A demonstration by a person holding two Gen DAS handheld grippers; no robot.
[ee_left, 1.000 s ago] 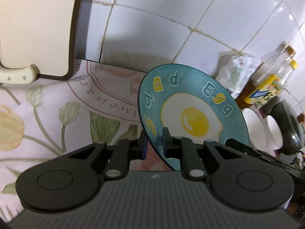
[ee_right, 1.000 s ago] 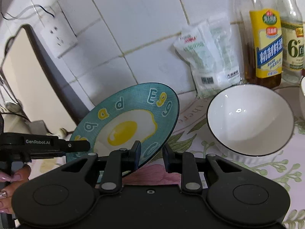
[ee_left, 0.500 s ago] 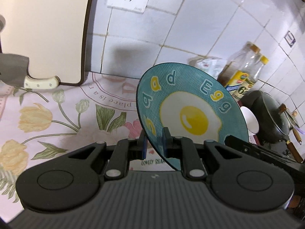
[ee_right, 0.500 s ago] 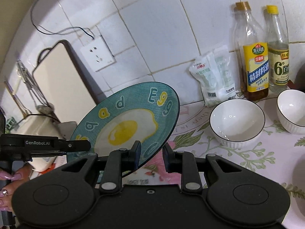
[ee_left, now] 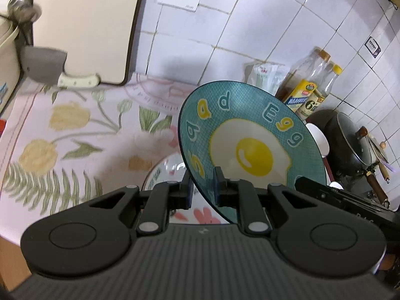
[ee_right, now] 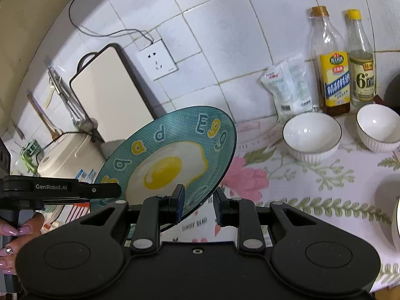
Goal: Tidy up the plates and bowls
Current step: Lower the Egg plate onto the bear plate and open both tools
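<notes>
While the left gripper (ee_left: 202, 183) pinches the tilted egg plate (ee_left: 250, 140) above the floral cloth (ee_left: 75, 135), only the right wrist view shows the right gripper (ee_right: 198, 206) spread, plate rim between its jaws, and two white bowls (ee_right: 311, 135) near the bottles (ee_right: 333, 60).

You are working over a counter wearing a pale pink floral tablecloth (ee_right: 312, 182). Sitting on it near the tiled wall are two white ribbed bowls (ee_right: 311, 135) (ee_right: 378, 127), a yellow-labelled oil bottle (ee_right: 333, 75), a clear vinegar bottle (ee_right: 361, 70) and a white plastic pouch (ee_right: 290, 85).
</notes>
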